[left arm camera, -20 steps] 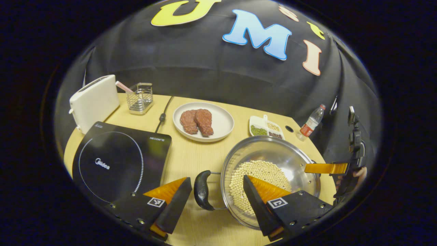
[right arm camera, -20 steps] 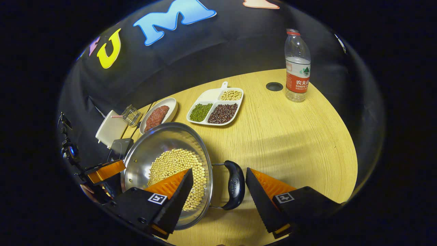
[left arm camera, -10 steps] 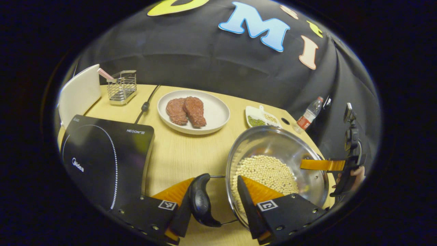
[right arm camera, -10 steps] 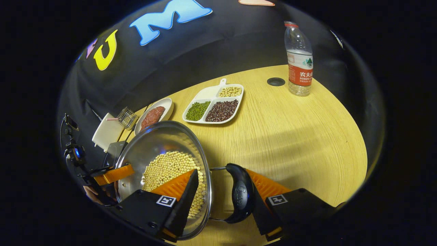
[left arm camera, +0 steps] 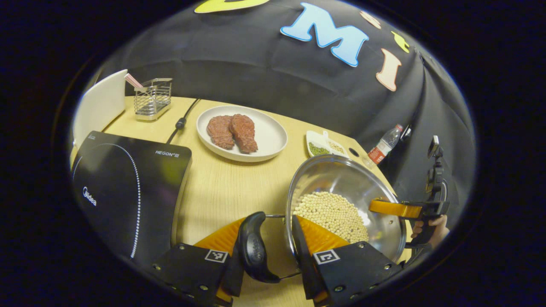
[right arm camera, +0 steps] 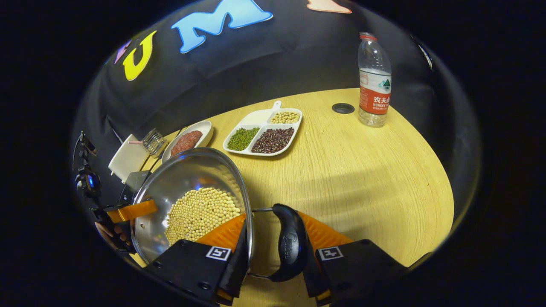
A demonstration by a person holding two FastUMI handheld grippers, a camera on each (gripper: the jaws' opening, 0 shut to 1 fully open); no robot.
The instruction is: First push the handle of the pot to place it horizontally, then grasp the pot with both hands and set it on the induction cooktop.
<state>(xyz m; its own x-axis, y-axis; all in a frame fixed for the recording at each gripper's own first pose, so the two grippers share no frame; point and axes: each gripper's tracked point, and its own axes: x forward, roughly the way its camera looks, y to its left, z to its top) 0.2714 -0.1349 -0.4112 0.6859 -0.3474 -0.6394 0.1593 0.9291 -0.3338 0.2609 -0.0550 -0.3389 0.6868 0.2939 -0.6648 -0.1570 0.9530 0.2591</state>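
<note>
Now both tongs pinch a black loop handle each: left tongs [left arm camera: 268, 266], right tongs [right arm camera: 273, 266], on opposite sides so the bean-filled shiny steel pot [left arm camera: 345, 200] lifts level. Pot sits near the counter's [right arm camera: 362, 170] front edge, beside the black induction cooktop [left arm camera: 128, 187].

Printed words on the cooker
The induction cooktop [left arm camera: 128, 187] carries the brand "Midea" beside its dotted ring and "HEGON III" near one corner of the glass.
</note>
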